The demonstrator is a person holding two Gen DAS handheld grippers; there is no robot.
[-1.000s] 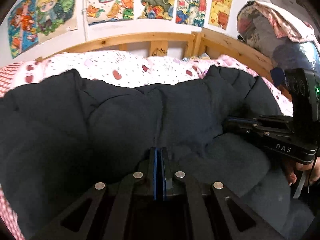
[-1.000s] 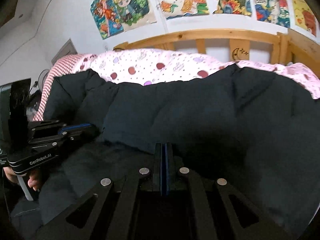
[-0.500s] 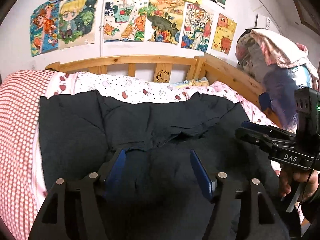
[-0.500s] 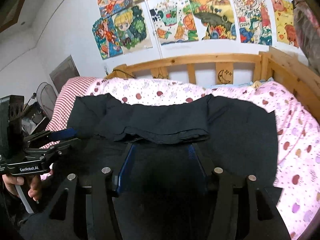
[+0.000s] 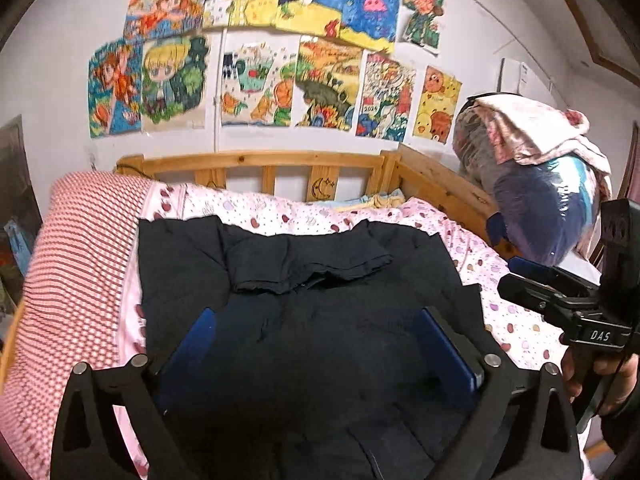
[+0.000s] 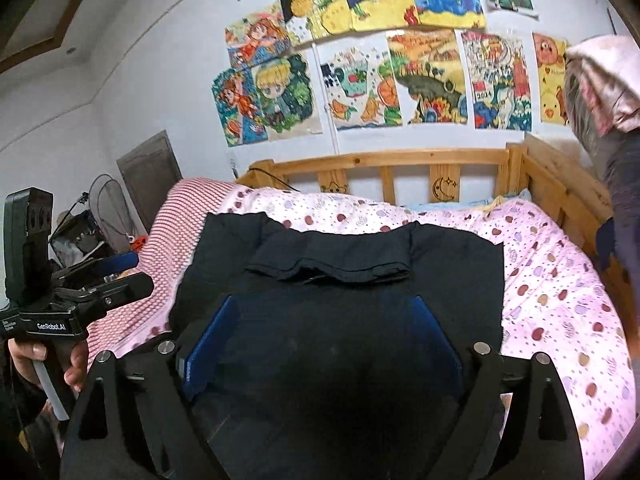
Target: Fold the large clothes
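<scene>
left gripper (image 5: pixel 316 344) and right gripper (image 6: pixel 324 336): jaws wide apart, holding nothing, black garment (image 5: pixel 304 280) ahead. only the right view shows a fan (image 6: pixel 108 204).

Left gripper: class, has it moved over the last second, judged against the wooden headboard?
Yes. The left gripper has pulled back from the wooden headboard and up off the dark coat; its jaws, shut before, now stand open.

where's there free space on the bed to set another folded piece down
Free: the pink dotted sheet between the black garment and the side rail, and a strip below the headboard. Crowded: the middle, under the garment, and the striped blanket side.
</scene>
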